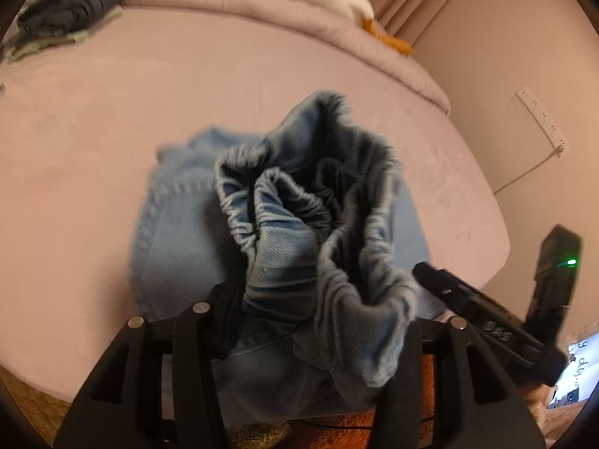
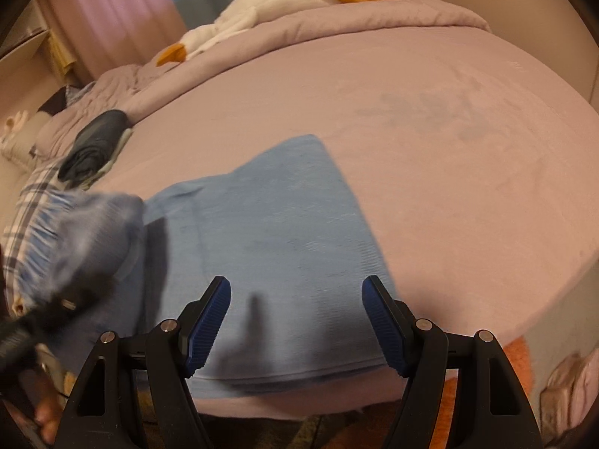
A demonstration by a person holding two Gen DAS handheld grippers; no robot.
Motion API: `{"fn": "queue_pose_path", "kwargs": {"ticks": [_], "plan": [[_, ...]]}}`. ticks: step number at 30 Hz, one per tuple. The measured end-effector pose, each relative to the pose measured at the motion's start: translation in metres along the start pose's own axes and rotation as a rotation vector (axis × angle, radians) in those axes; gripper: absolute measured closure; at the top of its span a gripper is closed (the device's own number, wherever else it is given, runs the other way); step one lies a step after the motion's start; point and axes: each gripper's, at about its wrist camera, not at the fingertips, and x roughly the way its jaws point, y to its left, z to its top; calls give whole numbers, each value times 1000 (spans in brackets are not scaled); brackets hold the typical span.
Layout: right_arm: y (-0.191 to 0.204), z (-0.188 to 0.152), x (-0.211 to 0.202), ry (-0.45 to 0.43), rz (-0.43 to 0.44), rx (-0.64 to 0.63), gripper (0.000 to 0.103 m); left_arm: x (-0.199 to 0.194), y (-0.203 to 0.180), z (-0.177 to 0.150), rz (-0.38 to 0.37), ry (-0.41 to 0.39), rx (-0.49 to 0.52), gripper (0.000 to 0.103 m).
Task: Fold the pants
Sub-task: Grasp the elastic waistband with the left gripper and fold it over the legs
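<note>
Pale blue denim pants (image 2: 269,247) lie flat near the near edge of the bed (image 2: 449,149), covered in a soft mauve sheet. Left tongs (image 1: 299,321) clamp a gathered bunch of the pants — elastic-ruched waistband, frayed hem — lifted off the rest. Right tongs (image 2: 295,321) stand wide and empty above the flat denim, ribbed blue pads (image 2: 207,327) showing. Far left: a dark folded garment (image 2: 93,142). Far edge: rumpled duvet, white plush goose (image 2: 262,3). Bare sheet lies right of the pants.
</note>
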Motion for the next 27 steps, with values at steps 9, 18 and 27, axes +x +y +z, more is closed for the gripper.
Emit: {"fn": "queue_pose_path", "kwargs": {"ticks": [9, 18, 27], "plan": [[-11, 0, 1, 8, 8, 17, 31, -6, -8, 2, -47, 19, 0, 45], [-11, 2, 1, 9, 3, 18, 31, -68, -28, -1, -230, -104, 7, 19], [-8, 2, -4, 0, -4, 13, 31, -84, 23, -4, -14, -163, -106, 19]]}}
